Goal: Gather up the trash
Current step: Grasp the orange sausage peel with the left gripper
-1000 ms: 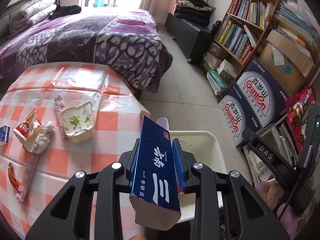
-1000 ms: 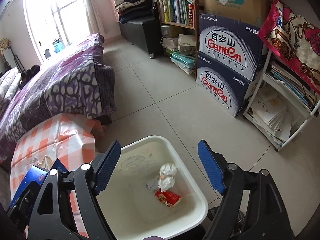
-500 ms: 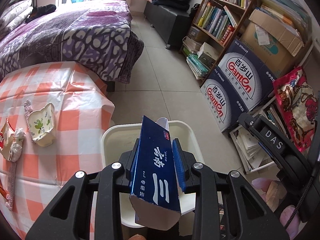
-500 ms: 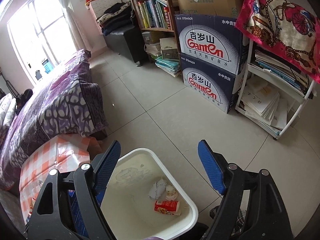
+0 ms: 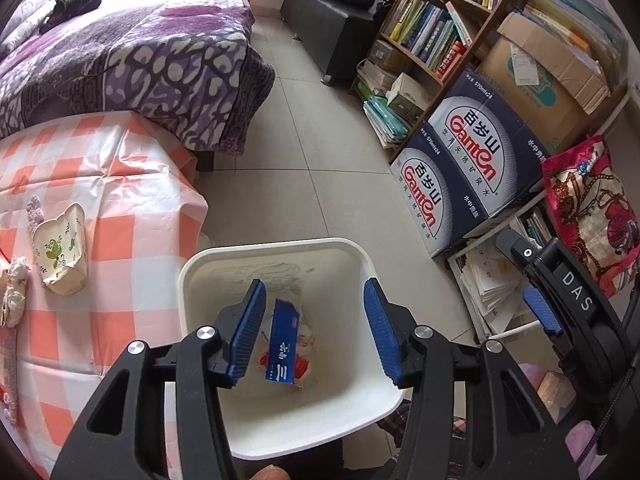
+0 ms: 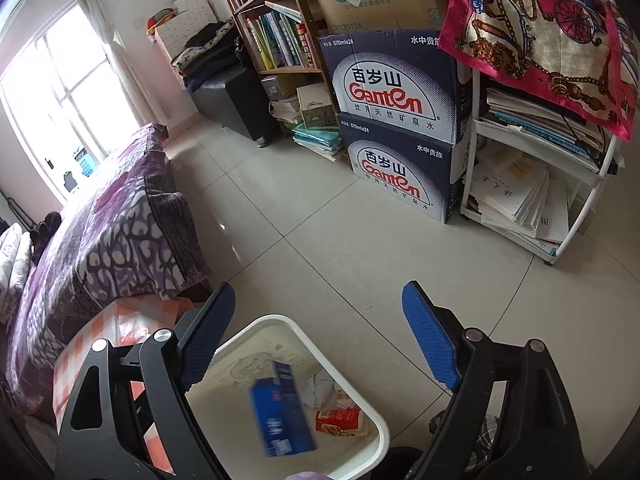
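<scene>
Pale floor tiles are seen under a white bin [image 5: 360, 408] at six o'clock, over which the left gripper [image 5: 316, 330] is held with its jaws just opened and parted, nothing gripped; the blue box [image 5: 282, 346] is seen free between them, dropping into the bin beside a red wrapper [image 6: 340, 420] and crumpled tissue [image 6: 318, 390]. The right gripper [image 6: 320, 340] is held wide open and empty. Further off, at nine o'clock, a checked table [image 5: 132, 240] is seen with a flattened cup [image 5: 62, 250] and other scraps, so collection is judged partly done.
</scene>
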Tool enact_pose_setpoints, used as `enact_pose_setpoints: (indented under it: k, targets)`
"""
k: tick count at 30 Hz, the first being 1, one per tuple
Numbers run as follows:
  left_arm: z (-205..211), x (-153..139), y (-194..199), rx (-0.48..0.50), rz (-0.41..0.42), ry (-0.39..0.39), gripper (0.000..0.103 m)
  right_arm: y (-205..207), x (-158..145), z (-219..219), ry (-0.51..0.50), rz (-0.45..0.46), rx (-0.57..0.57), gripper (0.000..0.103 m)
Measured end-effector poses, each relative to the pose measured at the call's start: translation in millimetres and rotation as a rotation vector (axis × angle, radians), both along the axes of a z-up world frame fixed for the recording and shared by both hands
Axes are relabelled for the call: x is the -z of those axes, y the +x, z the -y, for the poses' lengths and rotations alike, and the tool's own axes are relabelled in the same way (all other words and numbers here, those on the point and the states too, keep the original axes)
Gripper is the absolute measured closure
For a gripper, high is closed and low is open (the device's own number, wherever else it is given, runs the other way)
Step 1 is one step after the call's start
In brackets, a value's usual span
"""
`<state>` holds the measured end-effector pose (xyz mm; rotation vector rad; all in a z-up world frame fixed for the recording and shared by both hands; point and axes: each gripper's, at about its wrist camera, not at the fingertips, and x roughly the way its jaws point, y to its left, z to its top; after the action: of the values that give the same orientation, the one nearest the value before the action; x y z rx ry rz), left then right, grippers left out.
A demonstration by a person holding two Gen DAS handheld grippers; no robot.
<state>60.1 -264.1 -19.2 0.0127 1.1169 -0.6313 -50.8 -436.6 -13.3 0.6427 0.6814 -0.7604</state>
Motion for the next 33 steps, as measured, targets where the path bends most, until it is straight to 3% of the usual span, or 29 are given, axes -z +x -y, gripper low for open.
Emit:
enact_pose_setpoints:
  k: [6, 11, 14, 17, 23, 27, 29, 33]
  targets:
    - [-30.4, 4.6, 1.3, -0.066, 0.037, 0.053, 0.045, 9.0, 4.1, -14.3, -0.005, -0.021, -0.034, 0.014]
    - [-70.4, 18.7, -2.1, -0.134, 0.043, 0.135, 0.039, 29.1, 13.1, -42.5, -0.007, -0.082, -0.13, 0.011]
    - [-99.1, 29.8, -5.7, -0.172, 0.044, 0.213, 0.038, 42.2, 19.0, -65.8, -0.02, -0.129, -0.209, 0.01]
    - [-133.8, 38.2, -7.4, -0.227, 0.034, 0.268, 0.029, 54.2, 26.3, -89.6, -0.017, -0.161, -0.272, 0.01]
    - [-207.2, 49.9, -0.6, -0.339, 0.007, 0.389, 0.028, 77.3, 40.6, -135.3, 0.006, -0.229, -0.421, 0.01]
    - [-252.5, 57.1, 8.0, -0.405, 0.024, 0.514, 0.027, 86.4, 46.3, -156.6, 0.013, -0.256, -0.48, 0.01]
    - [-278.7, 59.8, 14.9, -0.462, 0.009, 0.528, 0.027, 89.9, 48.6, -165.6, 0.018, -0.265, -0.501, 0.01]
    - [-337.4, 66.5, 30.2, -0.626, -0.082, 0.472, 0.027, 95.8, 51.9, -184.5, 0.014, -0.277, -0.544, 0.01]
